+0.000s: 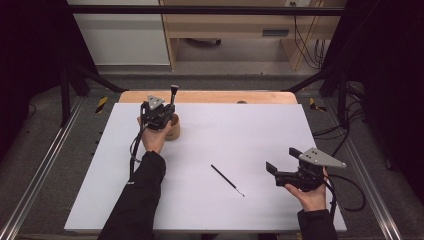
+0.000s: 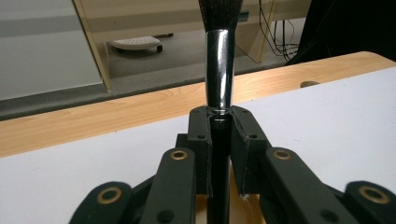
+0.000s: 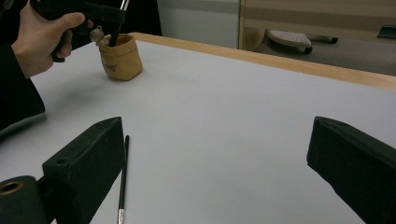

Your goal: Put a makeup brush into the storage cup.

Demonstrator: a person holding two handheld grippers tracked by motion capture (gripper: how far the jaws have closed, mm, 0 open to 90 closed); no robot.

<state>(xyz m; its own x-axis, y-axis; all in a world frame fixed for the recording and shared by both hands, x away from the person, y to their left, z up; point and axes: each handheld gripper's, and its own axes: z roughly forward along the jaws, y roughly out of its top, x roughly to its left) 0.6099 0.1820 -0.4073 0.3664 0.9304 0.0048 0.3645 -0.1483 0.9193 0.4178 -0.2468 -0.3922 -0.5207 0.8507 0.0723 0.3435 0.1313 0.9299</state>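
Note:
My left gripper (image 1: 165, 112) is shut on a makeup brush (image 2: 219, 70) with a black handle, chrome ferrule and dark bristles, held upright. Its handle end dips into a small tan pouch-like cup (image 3: 120, 57), which stands on the white mat (image 1: 240, 135) at the left (image 1: 172, 128). A thin black brush (image 1: 227, 180) lies flat at the mat's middle, and shows beside my right jaw as the thin brush (image 3: 123, 179). My right gripper (image 1: 277, 162) hovers open at the right, nothing between its jaws. The left gripper (image 3: 105, 14) appears far off in the right gripper view.
The white mat covers a wooden table (image 1: 210, 96) whose far edge shows bare wood. Beyond it are a wooden cabinet (image 1: 235, 30) and floor cables (image 1: 310, 50). Metal frame rails (image 1: 40, 165) run along both sides.

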